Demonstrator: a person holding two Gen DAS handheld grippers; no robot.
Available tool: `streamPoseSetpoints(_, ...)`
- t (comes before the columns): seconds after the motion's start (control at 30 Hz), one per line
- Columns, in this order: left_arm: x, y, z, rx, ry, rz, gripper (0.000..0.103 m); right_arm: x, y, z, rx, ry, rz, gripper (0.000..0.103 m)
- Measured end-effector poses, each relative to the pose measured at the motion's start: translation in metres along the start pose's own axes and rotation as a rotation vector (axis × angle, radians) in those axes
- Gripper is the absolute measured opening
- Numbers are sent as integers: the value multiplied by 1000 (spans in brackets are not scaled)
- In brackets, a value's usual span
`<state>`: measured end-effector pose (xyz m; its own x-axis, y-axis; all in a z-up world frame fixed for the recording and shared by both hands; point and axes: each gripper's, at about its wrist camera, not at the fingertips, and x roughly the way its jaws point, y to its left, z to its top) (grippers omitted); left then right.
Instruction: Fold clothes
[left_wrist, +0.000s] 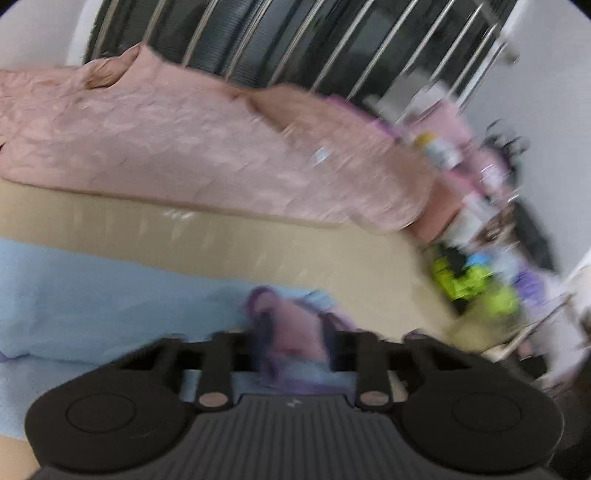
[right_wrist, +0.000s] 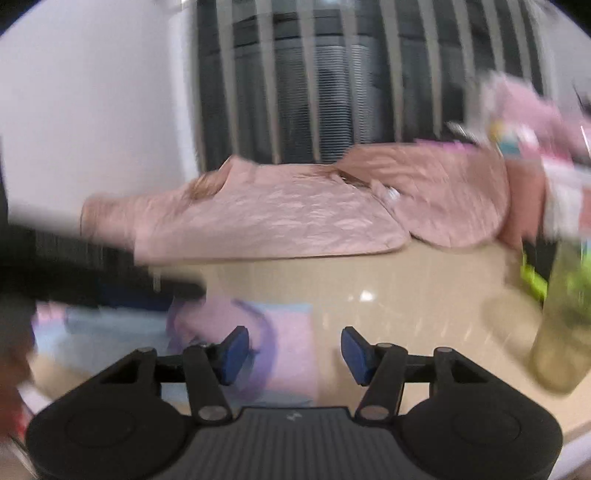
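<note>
Between the fingers of our left gripper (left_wrist: 291, 345) we are pinching a bunched wad of pink cloth with a purple edge, part of the light-blue garment (left_wrist: 110, 291) that is spreading out toward nine o'clock in the left wrist view; the jaws are sitting closed in on that fold, though blur is hiding just how tight. Our right gripper (right_wrist: 295, 354) is hanging with its blue pads (right_wrist: 236, 352) well apart and nothing between them, and the pink-and-blue part of the same garment is lying just beyond its left pad at about ten o'clock. We are working on a beige tabletop (right_wrist: 369, 280), which is showing bare at two o'clock of the right gripper. We are judging the fold as partway at best: the blue cloth is lying broad and flat in one layer on one side and gathered at the pinch, so we are not seeing a finished, squared packet. This could equally be a corner being carried across or one just being lifted; we cannot tell which. Farther off at twelve o'clock a quilted pink jacket (left_wrist: 207, 147) is lying open and crumpled, sleeves out, not folded. Clutter at three o'clock, a green bottle (right_wrist: 561, 332) among it, is too blurred to read.
</note>
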<state>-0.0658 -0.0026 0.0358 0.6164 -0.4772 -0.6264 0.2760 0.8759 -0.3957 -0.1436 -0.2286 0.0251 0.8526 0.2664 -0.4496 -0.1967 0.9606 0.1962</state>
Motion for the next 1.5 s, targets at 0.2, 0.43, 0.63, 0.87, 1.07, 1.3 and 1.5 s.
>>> streamPoseSetpoints(0.2,7,9,-4,-60,-10,-3,3,18,-28,-2,68,96,41,53)
streamPoseSetpoints(0.43,11,10,-3,-18,23,74,5,31,-2,-6,-28,144,54,36)
streamPoseSetpoints(0.63,11,10,-9,-20,-13,73,9,34,19,-3,-136,125,0,6)
streamPoseSetpoints(0.87,-37,34,1,-117,-109,40,55,10,43,16,-222,33,-37,6)
streamPoseSetpoints(1.07,-87,71,10,-231,-205,34,55,-4,119,14,-537,-32,-97,6)
streamPoseSetpoints(1.3,-117,124,2,-333,-220,95,56,41,208,-17,-677,43,85,21)
streamPoseSetpoints(1.5,-101,126,0,-318,-163,74,59,10,190,-30,-598,1,224,51)
